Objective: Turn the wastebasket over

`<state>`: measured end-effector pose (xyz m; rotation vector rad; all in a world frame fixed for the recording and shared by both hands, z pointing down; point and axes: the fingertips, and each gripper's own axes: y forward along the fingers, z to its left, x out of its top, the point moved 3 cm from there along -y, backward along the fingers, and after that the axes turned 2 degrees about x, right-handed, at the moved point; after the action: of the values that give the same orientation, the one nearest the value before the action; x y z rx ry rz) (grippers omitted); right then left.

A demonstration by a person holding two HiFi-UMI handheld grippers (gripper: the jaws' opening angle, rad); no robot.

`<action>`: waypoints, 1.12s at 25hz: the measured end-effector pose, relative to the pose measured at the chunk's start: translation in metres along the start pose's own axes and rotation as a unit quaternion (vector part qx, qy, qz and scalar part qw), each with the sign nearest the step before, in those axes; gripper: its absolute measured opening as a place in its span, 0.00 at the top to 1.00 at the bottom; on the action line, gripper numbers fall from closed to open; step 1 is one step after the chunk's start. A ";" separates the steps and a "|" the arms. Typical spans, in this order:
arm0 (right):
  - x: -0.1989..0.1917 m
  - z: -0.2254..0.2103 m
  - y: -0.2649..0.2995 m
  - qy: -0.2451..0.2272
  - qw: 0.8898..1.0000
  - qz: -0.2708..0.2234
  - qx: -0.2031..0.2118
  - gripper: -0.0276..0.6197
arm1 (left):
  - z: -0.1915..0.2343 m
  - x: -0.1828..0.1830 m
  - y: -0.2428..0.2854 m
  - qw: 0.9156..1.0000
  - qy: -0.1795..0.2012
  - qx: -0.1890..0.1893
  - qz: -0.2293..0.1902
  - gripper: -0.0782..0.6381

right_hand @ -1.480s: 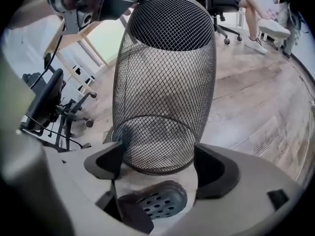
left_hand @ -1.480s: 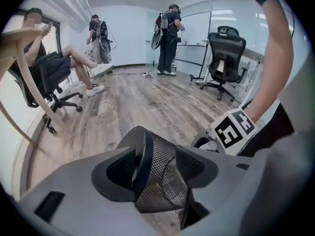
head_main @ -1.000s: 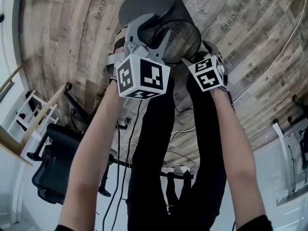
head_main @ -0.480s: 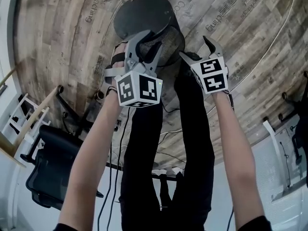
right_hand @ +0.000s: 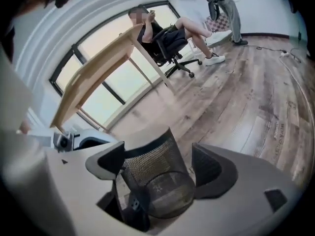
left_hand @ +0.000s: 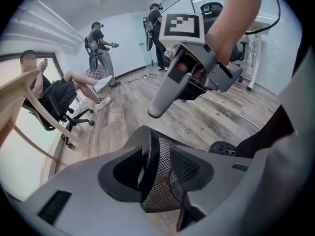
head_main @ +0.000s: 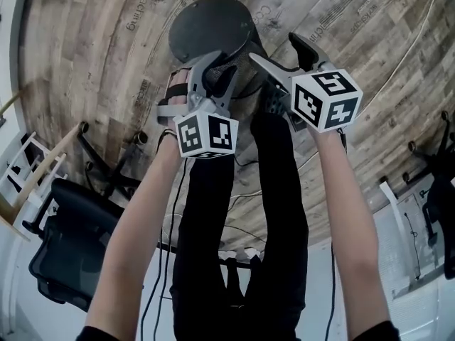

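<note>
The black mesh wastebasket (head_main: pixel 212 27) hangs low over the wood floor with its solid base turned up toward me; whether it touches the floor I cannot tell. My left gripper (head_main: pixel 219 66) is shut on it. In the left gripper view the jaws pinch the wastebasket (left_hand: pixel 170 181) at the black band where the base meets the mesh wall. My right gripper (head_main: pixel 270 46) is open, raised to the basket's right and apart from it. In the right gripper view the wastebasket (right_hand: pixel 152 176) shows below and beyond the spread jaws, with nothing touching the pads.
My black-trousered legs (head_main: pixel 242 226) stand right behind the basket, with cables (head_main: pixel 170 212) trailing on the floor. An office chair (head_main: pixel 64 254) and a wooden desk leg (head_main: pixel 43 169) are at the left. Other people (left_hand: pixel 98 48) stand and sit across the room.
The right gripper has come off the basket's side and risen up and to the right. The basket has sunk away from me, its base turning more toward the camera.
</note>
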<state>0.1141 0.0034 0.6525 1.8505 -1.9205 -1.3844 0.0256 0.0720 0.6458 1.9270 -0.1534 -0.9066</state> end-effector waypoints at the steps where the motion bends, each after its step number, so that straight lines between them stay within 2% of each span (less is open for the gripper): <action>1: 0.003 0.004 0.003 0.010 1.000 -0.003 0.009 0.27 | -0.001 0.000 -0.001 1.000 0.001 -0.001 0.000 0.62; 6: 0.002 0.015 0.019 0.075 0.996 0.008 0.042 0.27 | -0.015 0.000 -0.007 1.000 0.002 -0.006 0.000 0.64; 10: -0.008 0.011 0.031 0.123 0.991 0.024 0.040 0.27 | -0.034 -0.001 -0.014 1.000 0.025 -0.003 -0.012 0.65; 17: -0.053 0.011 0.034 0.116 0.989 0.090 0.027 0.28 | -0.063 -0.001 -0.019 0.997 0.071 -0.013 -0.026 0.66; 19: -0.061 0.012 0.033 0.139 0.986 0.085 0.027 0.29 | -0.064 -0.001 -0.020 0.997 0.075 -0.014 -0.029 0.66; 23: -0.057 0.003 0.029 0.199 0.978 0.055 0.015 0.42 | -0.064 -0.001 -0.019 0.996 0.077 -0.015 -0.037 0.66; 26: -0.051 0.001 0.031 0.202 0.978 0.051 0.011 0.43 | -0.061 0.000 -0.018 0.997 0.070 -0.019 -0.041 0.66; 28: -0.047 0.002 0.034 0.191 0.980 0.056 0.010 0.44 | -0.057 -0.001 -0.017 0.998 0.050 -0.026 -0.039 0.64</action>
<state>0.0995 0.0382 0.6965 1.8228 -1.8102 -0.8983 0.0574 0.1217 0.6469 1.9367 0.0031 -0.8545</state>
